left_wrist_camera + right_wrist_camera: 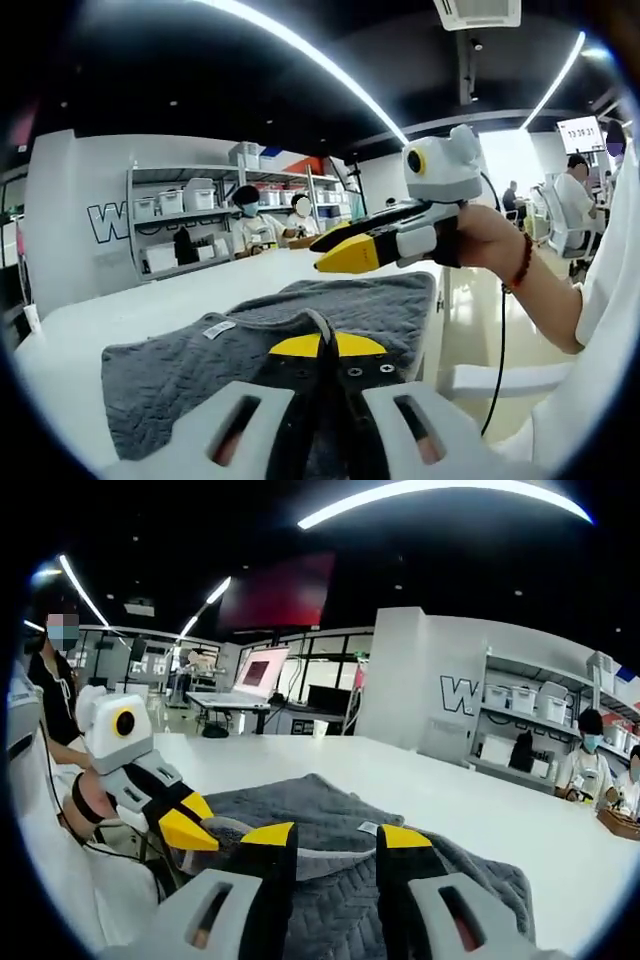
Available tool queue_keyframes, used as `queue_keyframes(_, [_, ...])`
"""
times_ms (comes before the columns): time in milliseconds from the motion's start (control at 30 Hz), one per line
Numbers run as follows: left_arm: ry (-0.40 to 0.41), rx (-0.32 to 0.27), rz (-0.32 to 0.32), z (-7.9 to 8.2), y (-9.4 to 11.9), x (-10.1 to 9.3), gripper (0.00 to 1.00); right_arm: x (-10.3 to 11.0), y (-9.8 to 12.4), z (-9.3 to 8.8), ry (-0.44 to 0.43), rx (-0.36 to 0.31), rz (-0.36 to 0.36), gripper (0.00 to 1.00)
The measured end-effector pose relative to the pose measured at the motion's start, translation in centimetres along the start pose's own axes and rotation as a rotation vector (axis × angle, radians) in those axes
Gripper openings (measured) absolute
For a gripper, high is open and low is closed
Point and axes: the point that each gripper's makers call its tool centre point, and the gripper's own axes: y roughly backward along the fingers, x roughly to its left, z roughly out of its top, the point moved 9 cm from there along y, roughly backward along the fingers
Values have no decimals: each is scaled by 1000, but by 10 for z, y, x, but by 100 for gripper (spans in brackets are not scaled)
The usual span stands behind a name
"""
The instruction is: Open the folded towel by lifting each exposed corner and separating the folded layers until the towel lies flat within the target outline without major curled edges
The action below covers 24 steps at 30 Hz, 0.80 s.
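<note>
A grey quilted towel [180, 370] lies rumpled on the white table [120, 315], with a white label [218, 328] near its edge. My left gripper [327, 342] is shut on a raised fold of the towel, which peaks between its yellow tips. My right gripper [340, 260], held by a hand, hovers above the towel's far part. In the right gripper view my right gripper [337, 836] is open over the towel [330, 900], with nothing between its jaws. The left gripper [195, 830] comes in from the left, pinching the towel's edge. The label [368, 828] shows just ahead.
The table edge [440, 300] runs close on the right in the left gripper view, with floor beyond. Shelves with white bins [185, 205] and seated people [250, 225] are at the back. Bare table top [420, 780] stretches beyond the towel.
</note>
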Motion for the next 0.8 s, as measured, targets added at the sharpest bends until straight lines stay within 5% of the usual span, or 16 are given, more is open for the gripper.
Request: queue_keyframes(800, [38, -27, 40, -5, 12, 12, 2, -12, -30, -12, -37, 67, 33, 28])
